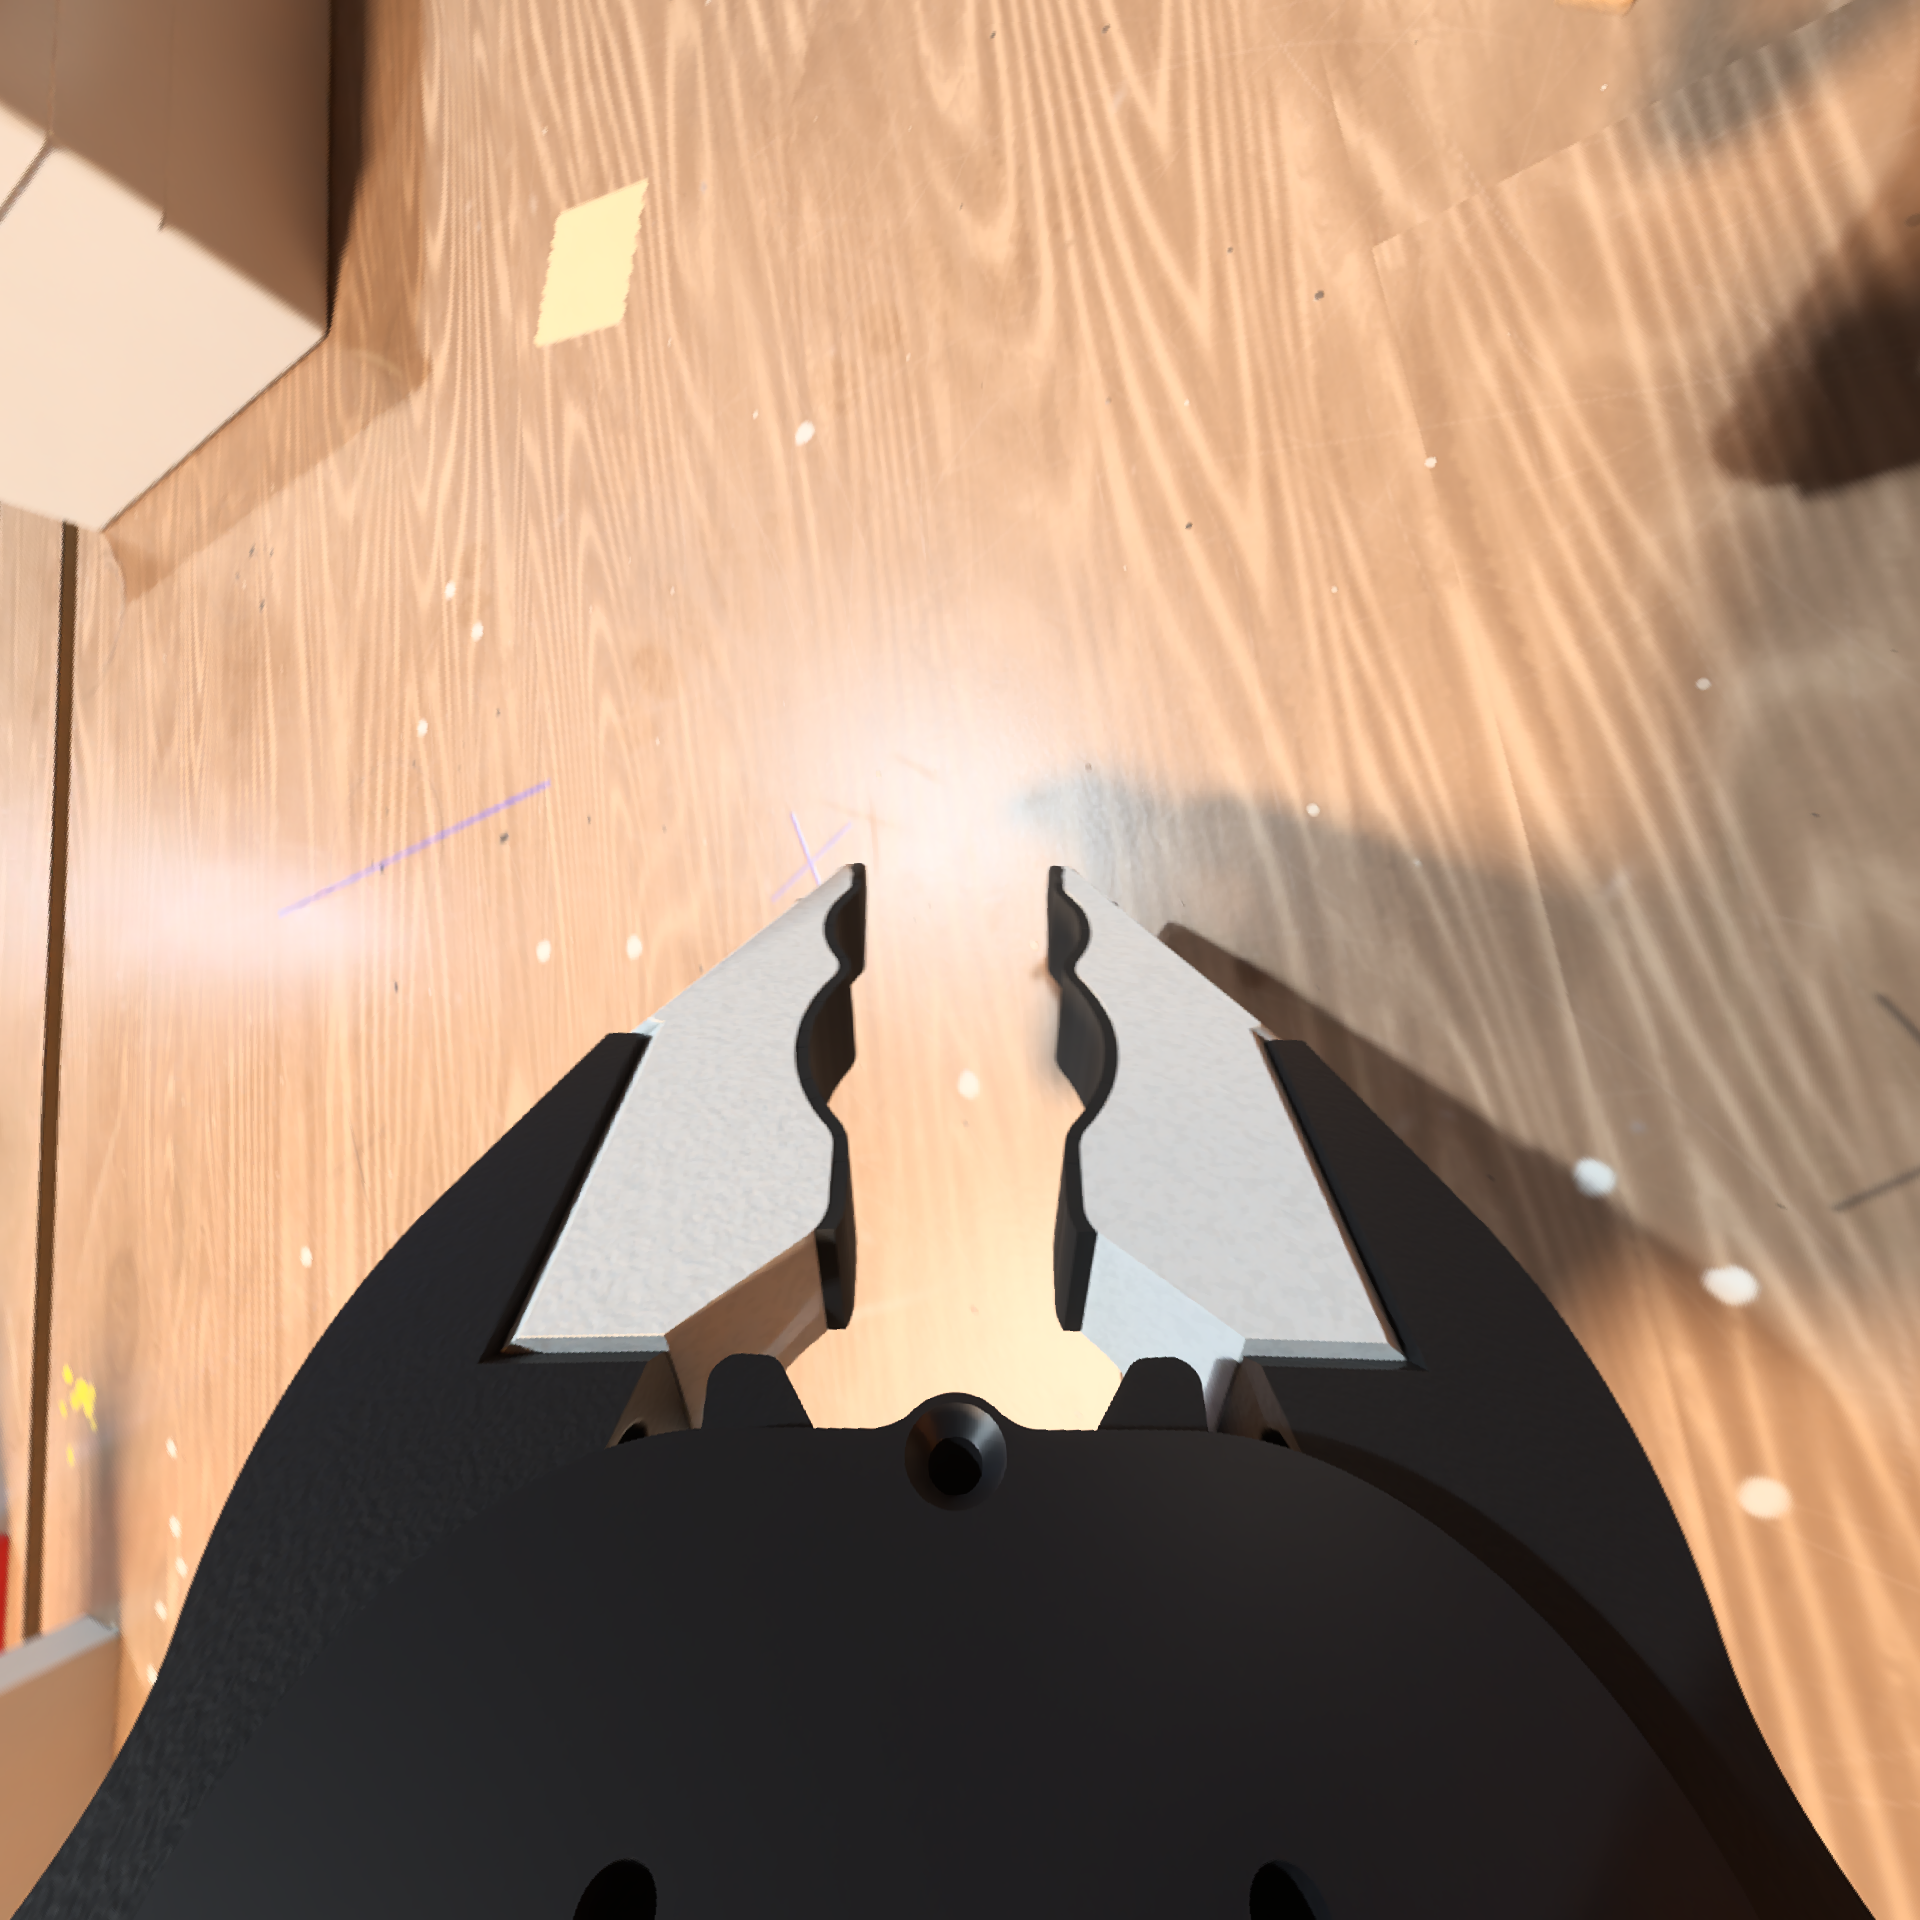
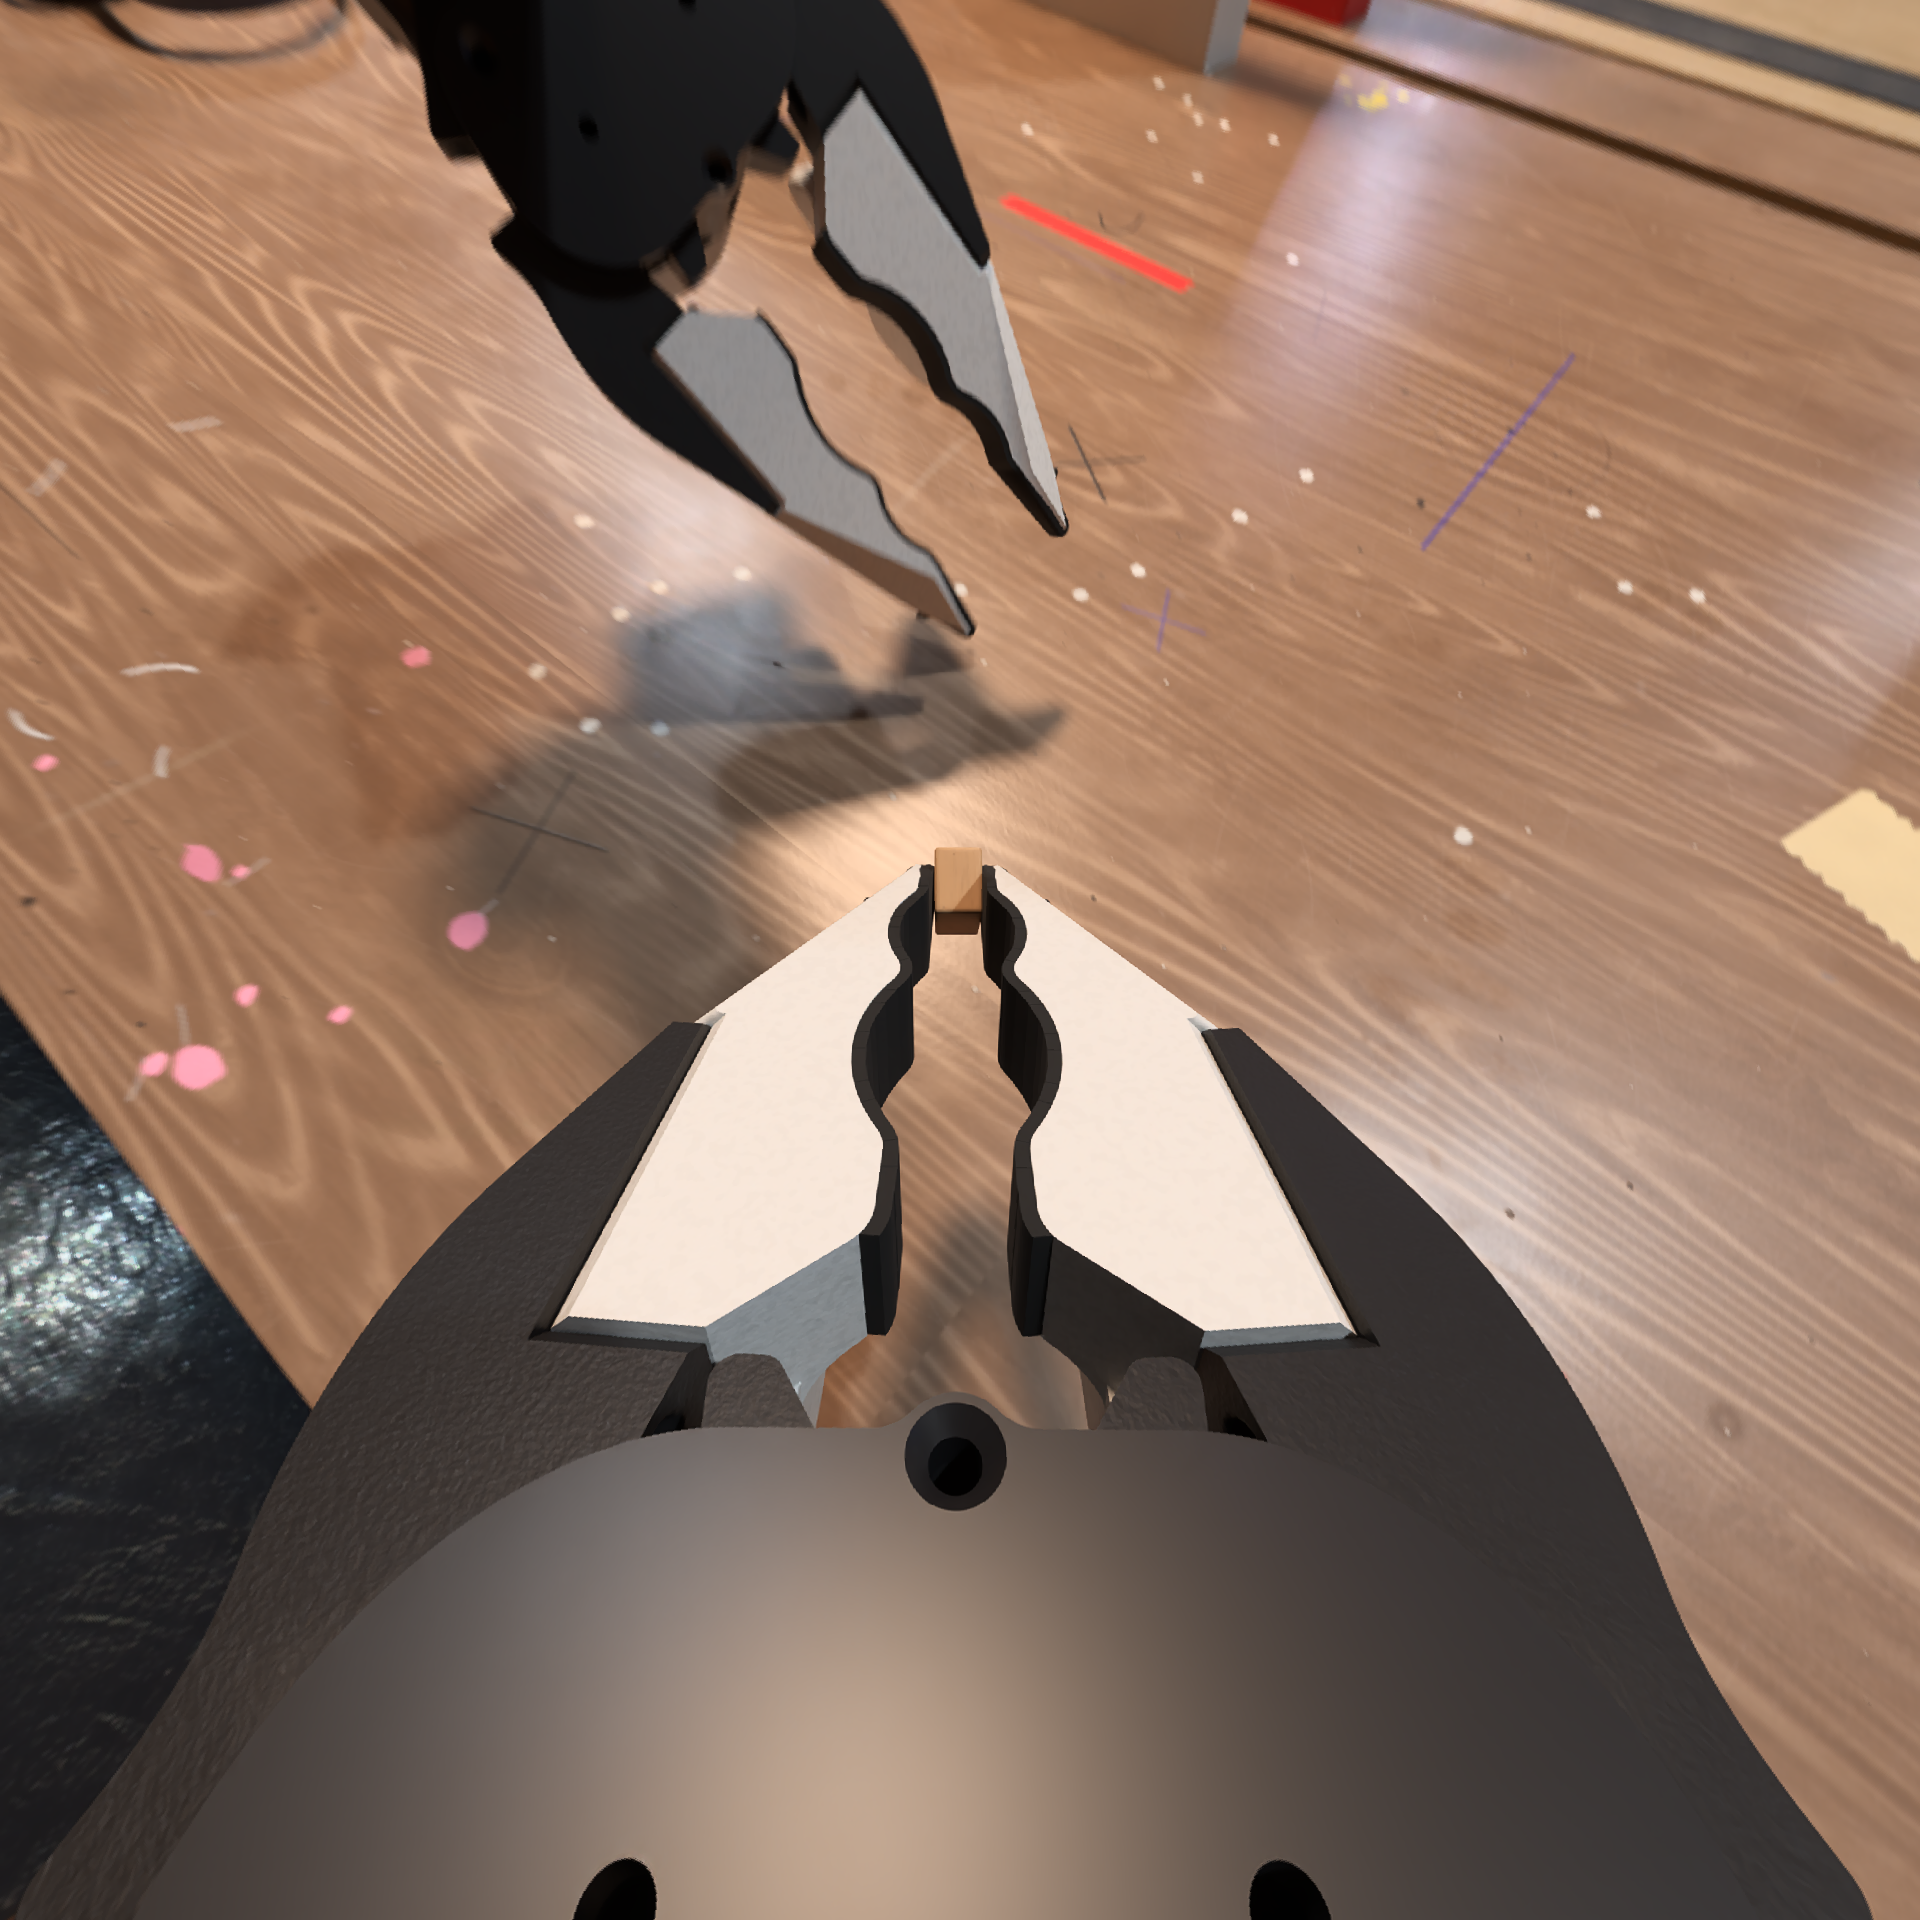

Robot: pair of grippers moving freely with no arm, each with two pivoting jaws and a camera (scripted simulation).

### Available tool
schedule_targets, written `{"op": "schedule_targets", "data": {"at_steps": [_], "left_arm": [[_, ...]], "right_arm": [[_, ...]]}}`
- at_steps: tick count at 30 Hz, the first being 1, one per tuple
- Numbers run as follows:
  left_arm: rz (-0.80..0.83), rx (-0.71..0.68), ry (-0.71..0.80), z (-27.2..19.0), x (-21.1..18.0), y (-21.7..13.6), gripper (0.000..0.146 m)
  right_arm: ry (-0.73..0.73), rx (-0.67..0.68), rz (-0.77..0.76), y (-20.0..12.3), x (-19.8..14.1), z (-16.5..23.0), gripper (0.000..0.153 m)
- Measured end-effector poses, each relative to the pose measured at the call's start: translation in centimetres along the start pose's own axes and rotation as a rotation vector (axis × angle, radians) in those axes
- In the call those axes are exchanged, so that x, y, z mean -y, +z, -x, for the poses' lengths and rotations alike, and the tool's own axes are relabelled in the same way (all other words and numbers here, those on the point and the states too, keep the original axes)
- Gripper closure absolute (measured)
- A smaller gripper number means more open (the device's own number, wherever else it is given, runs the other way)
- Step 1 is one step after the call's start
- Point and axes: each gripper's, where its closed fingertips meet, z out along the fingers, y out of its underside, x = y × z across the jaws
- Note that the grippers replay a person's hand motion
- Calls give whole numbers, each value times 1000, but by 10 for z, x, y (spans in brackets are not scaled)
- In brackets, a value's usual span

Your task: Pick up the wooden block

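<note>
One wood-grain desk (image 2: 1455, 1039) is seen, and two tools. The left tool (image 1: 956, 883) is held apart, empty, above the desk. The right tool (image 2: 957, 883) is clamped on one small wooden block (image 2: 957, 883) at its very tips. The block is judged light, stiff, best gripped on opposite flat sides.

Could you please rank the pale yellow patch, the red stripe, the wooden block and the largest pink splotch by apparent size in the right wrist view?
1. Pale yellow patch, cut off by the frame edge
2. Red stripe, long but thin
3. and 4. Wooden block and pink splotch: too alike to rank
</note>
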Motion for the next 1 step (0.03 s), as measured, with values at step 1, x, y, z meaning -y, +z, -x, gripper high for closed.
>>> {"op": "schedule_targets", "data": {"at_steps": [1], "left_arm": [[0, 12, -22, -1, -4, -4, 105]], "right_arm": [[-2, 12, -19, -2, 5, 3, 145]]}}
